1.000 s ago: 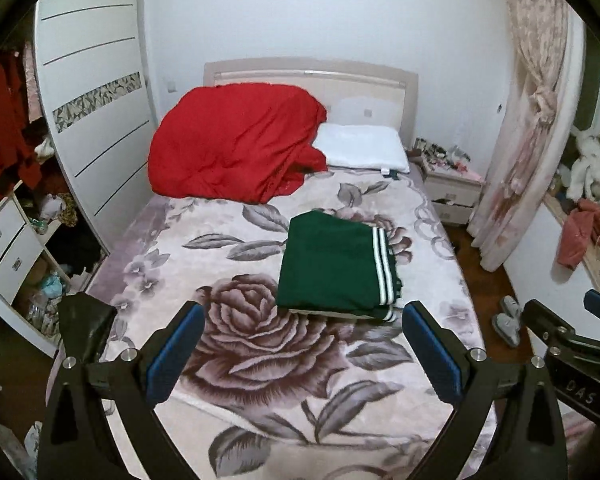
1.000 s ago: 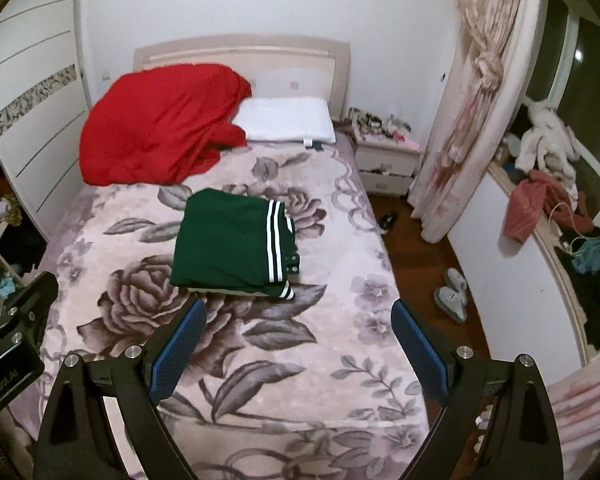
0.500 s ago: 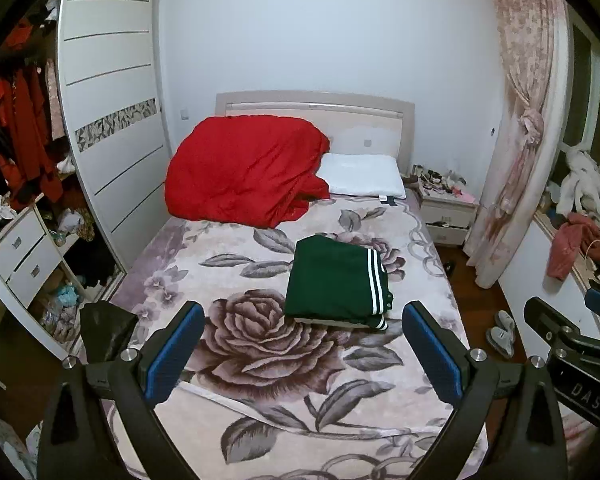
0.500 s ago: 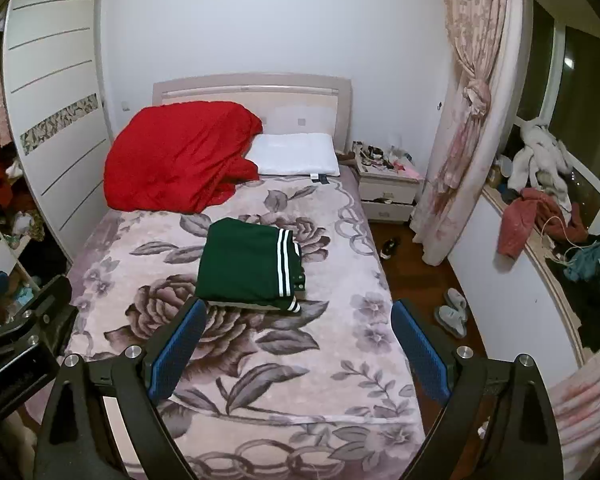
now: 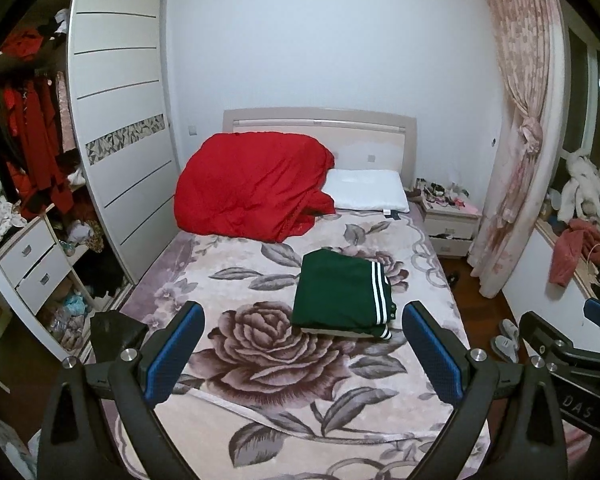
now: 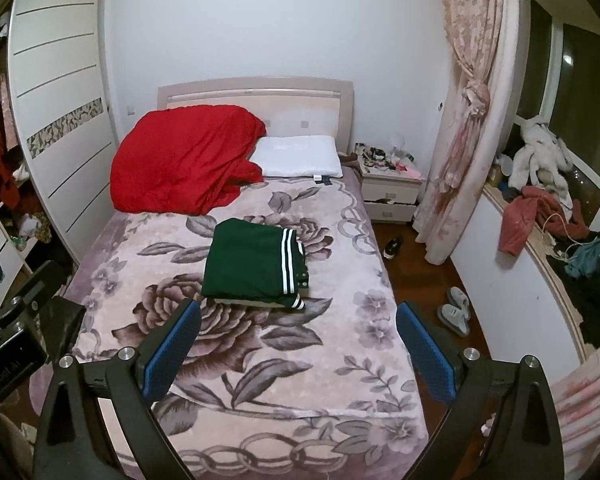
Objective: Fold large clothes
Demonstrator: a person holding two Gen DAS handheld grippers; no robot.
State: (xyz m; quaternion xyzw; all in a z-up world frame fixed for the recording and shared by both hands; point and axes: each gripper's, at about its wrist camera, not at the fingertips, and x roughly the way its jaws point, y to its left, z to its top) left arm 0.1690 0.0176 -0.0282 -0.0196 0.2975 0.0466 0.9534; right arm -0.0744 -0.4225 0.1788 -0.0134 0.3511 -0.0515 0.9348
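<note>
Left wrist view: left gripper point(image 5: 303, 354) spread wide, empty, pulled back and raised over past second; more of room now visible. Green garment point(image 5: 342, 294) lies folded on floral blanket point(image 5: 260, 360), well ahead, between fingers, untouched. Right gripper point(image 6: 298, 350) likewise spread, empty, garment ahead slightly left. Retreat suggests fold finished. Red duvet point(image 5: 252, 186) far beyond.

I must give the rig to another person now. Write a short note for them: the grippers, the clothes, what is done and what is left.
Left gripper: open, empty, held above the foot of the bed.
Right gripper: open, empty, alongside it.
Green garment: folded into a neat rectangle, white stripes on its right side, lying mid-bed.
Done: this fold looks finished.
Left: no other unfolded garment lies on the bed; the red quilt is heaped at the headboard.
</note>
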